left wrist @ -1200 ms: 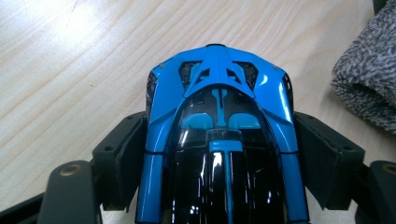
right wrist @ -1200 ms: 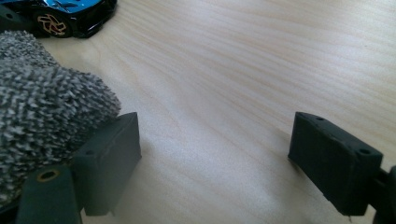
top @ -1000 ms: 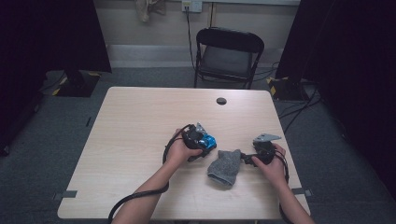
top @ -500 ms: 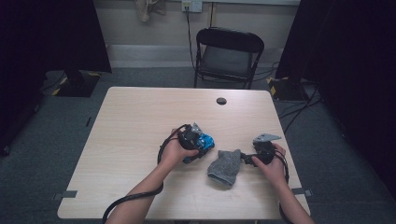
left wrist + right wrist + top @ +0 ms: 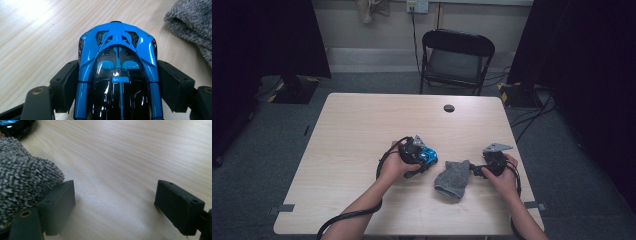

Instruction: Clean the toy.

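Note:
A blue and black toy car (image 5: 117, 57) sits between the jaws of my left gripper (image 5: 120, 83), whose pads (image 5: 66, 82) press on both its sides. In the high view the car (image 5: 431, 154) and left gripper (image 5: 425, 159) rest on the wooden table (image 5: 362, 130), left of centre. A grey fuzzy cloth (image 5: 453, 176) lies just right of the car. My right gripper (image 5: 475, 170) points at the cloth's right edge. Its jaws stand wide apart over bare wood (image 5: 116, 202), and the cloth (image 5: 22, 182) lies against the outside of one jaw.
A small black round cap (image 5: 449, 108) is set into the table near its far edge. A black folding chair (image 5: 457, 57) stands behind the table. A cable (image 5: 347, 217) trails from my left gripper over the table's near edge.
My left hand has drawn the car slightly left, away from the cloth. The right hand and the cloth have not moved.

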`<state>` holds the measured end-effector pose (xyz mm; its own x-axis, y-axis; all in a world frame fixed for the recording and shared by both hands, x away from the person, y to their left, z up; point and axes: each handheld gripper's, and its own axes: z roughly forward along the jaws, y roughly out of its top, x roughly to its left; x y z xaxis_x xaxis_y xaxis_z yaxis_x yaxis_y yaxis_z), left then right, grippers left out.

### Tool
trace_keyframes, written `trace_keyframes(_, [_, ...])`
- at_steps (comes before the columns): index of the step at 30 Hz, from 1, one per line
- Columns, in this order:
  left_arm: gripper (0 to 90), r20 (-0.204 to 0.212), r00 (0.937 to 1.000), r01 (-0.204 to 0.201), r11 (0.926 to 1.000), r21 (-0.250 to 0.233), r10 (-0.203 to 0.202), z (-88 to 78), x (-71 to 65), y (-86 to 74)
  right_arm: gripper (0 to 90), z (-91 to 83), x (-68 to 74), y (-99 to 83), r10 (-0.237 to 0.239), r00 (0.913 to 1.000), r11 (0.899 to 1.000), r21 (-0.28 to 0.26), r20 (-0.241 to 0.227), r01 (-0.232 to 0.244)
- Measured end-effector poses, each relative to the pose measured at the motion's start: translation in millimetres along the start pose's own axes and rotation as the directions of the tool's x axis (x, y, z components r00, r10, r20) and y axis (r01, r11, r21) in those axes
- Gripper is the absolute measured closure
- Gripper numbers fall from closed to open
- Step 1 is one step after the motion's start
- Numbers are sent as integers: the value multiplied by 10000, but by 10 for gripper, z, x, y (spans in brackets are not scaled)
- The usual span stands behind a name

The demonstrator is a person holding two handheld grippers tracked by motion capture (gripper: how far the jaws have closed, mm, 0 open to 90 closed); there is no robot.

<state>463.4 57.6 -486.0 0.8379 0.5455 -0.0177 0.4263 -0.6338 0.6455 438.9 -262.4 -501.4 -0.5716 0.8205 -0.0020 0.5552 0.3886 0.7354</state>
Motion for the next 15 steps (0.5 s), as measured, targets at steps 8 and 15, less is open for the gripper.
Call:
trace_keyframes(8, [224,-143,9999,-61,9998,192,63,-29,-19,-9,160,1,1,0,8,10000,10000,-2,-4,-8])
trace_keyframes(15, [162,-205,9998,41,9994,349,-34,-94,0,-56,160,4,3,4,40,10000,10000,6,29,-40])
